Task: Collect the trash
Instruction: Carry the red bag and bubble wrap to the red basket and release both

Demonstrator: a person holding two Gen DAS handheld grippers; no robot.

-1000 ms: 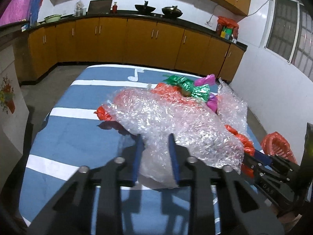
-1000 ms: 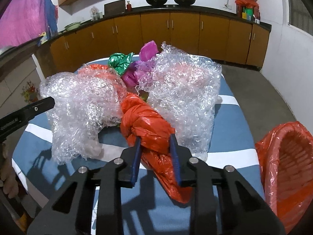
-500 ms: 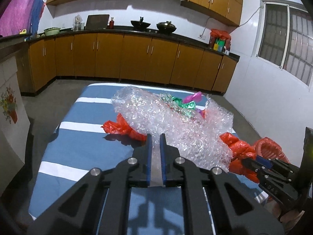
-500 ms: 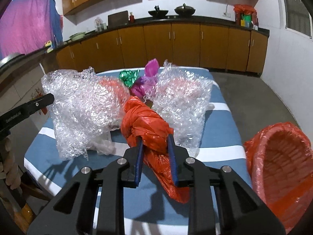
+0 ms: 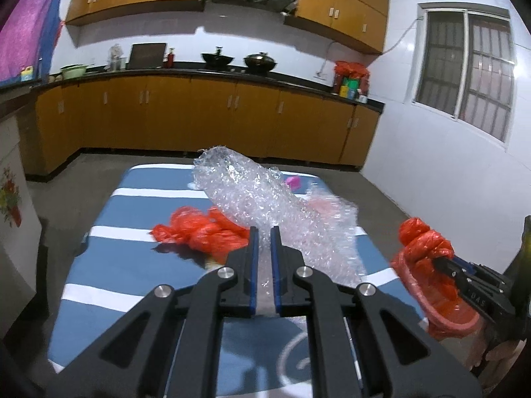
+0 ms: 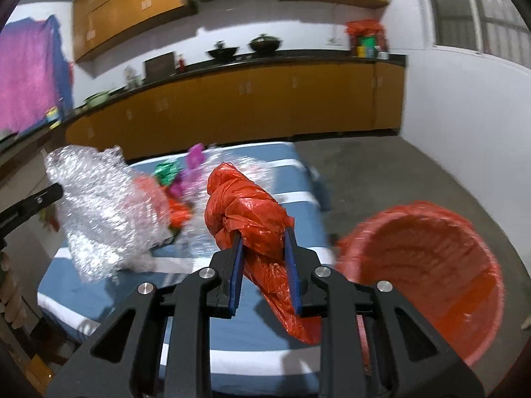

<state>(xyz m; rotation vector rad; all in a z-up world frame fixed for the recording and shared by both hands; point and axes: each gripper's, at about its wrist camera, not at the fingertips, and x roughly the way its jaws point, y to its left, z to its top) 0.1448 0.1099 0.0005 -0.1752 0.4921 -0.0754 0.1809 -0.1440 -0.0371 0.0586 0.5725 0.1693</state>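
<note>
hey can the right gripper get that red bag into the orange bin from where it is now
Probably yes. The right gripper is shut on the red bag, and the bin stands open just beside it with nothing between.

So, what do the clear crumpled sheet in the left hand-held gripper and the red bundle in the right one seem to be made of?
The clear sheet looks like plastic bubble wrap: transparent, glossy, covered in small glinting bubbles. The red bundle looks like a thin plastic bag: shiny, slightly translucent film, knotted and creased into sharp wrinkles. Both are judged by look only.
</note>
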